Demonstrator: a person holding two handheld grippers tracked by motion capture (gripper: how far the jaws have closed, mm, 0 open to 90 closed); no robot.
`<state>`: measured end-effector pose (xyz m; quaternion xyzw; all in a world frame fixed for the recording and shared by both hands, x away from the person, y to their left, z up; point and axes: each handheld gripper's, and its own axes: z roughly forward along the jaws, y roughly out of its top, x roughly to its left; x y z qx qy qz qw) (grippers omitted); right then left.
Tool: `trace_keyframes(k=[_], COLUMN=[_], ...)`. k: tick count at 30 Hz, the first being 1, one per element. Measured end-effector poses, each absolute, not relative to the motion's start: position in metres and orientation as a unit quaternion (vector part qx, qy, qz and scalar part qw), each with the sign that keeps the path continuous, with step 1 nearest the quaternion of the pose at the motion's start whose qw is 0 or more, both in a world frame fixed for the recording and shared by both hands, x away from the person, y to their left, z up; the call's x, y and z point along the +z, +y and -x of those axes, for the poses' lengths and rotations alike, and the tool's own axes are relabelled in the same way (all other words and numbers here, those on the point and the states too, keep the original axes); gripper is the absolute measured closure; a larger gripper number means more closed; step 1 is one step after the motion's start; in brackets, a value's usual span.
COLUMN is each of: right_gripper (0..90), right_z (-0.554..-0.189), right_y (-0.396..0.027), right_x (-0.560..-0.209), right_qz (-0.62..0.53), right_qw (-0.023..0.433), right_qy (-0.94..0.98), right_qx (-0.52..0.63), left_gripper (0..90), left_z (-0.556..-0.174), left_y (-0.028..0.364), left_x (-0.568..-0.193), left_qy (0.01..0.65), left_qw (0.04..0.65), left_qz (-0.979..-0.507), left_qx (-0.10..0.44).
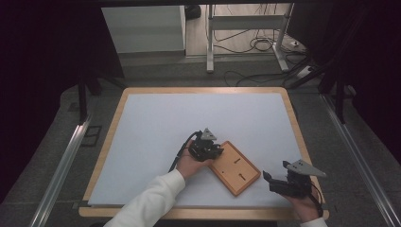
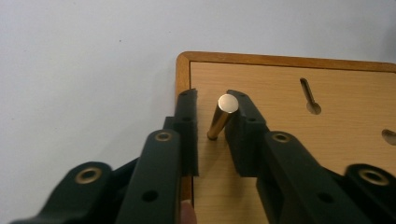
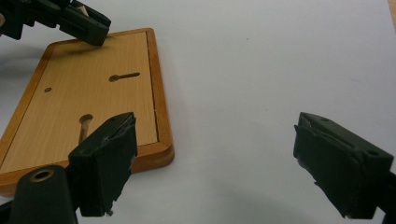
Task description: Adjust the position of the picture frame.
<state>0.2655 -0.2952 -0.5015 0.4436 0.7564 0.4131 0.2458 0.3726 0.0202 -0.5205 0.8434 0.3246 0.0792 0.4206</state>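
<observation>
We see a wooden board lying at the near right of the white table, a brass pin standing at its left corner. The left gripper sits over that corner, jaws around the pin with a gap on one side; grip unclear. The right gripper is released, jaws wide, hovering just right of the board.
</observation>
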Motion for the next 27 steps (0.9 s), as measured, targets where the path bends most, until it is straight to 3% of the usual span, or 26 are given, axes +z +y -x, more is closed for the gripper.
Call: trace_keyframes(k=[6, 27], right_gripper=[14.0, 14.1], right_z=[-0.265, -0.263], right_y=[-0.295, -0.296], right_x=[-0.500, -0.499], right_qz=[-0.446, -0.445], right_qw=[0.251, 0.250], right_qy=[0.751, 0.749], right_qx=[0.417, 0.423], left_gripper=[83.0, 81.7], left_z=[-0.371, -0.376], left_y=[0.019, 0.038], left_x=[-0.521, -0.511], left_qy=[0.316, 0.329], left_qw=[0.423, 0.435], left_qz=[-0.845, -0.835], left_qx=[0.086, 0.073])
